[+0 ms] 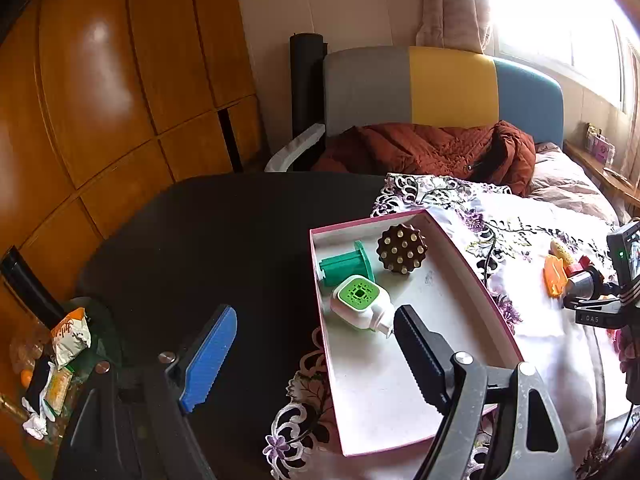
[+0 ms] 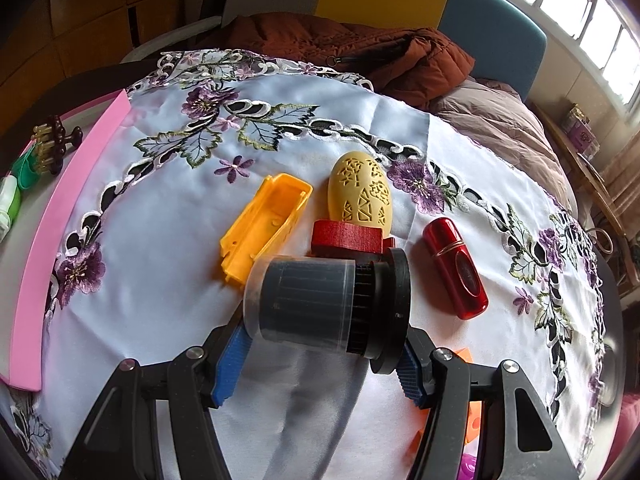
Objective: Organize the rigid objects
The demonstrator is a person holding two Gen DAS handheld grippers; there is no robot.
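On the counter [image 1: 224,216], a flowered cloth [image 2: 320,140] covered the right half, and a pink box [image 1: 472,272] lay at its left edge. Inside the box, toward its far end, sat a green spool [image 1: 344,266] at 10 o'clock, a studded brown disc [image 1: 402,249] at 12 o'clock and a green-and-white plug [image 1: 362,304] just in front of them, all close together. The left claw [image 1: 316,352] hung over the box's near left wall with its jaws wide and nothing between them; its black finger crossed the box at the plug's tip.

The right claw [image 2: 320,372] was clamped on a black cylinder [image 2: 332,304] with a clear sleeve, lying crosswise above the cloth. Just beyond the cylinder, at 12 o'clock, a red block [image 2: 346,238] touched a yellow egg [image 2: 360,196]. An orange tray [image 2: 264,226] lay at 10 o'clock, near the block, and a red case [image 2: 454,268] at 2 o'clock, apart from the egg. Orange pieces [image 2: 466,364] showed under the right finger, mostly hidden.

A rust jacket [image 1: 432,148] lay on the bed [image 1: 572,184] beyond the counter.
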